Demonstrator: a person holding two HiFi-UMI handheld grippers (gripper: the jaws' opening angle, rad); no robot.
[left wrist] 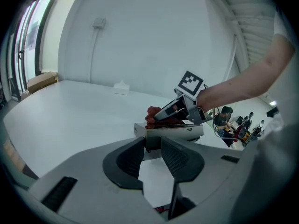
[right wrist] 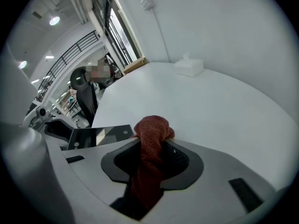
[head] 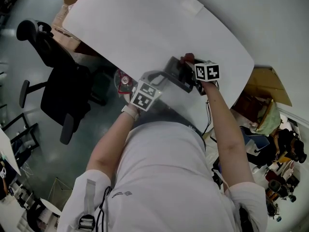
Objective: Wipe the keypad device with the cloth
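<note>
The keypad device (head: 175, 73) is a flat grey box with a dark glossy top, near the front edge of the white table (head: 145, 23). My left gripper (head: 161, 80) holds its near end: in the left gripper view the jaws (left wrist: 152, 149) are shut on the device's (left wrist: 170, 130) edge. My right gripper (head: 187, 66) is shut on a bunched red cloth (right wrist: 152, 139), which rests on the far top of the device (right wrist: 98, 136). From the left gripper view, the cloth (left wrist: 153, 113) shows under the right gripper (left wrist: 159, 118).
A white tissue box (head: 190, 6) sits far back on the table. A black office chair (head: 58, 81) stands on the floor at the left. Cardboard boxes (head: 268, 83) and cluttered gear (head: 280, 149) lie at the right. A person's arms reach to both grippers.
</note>
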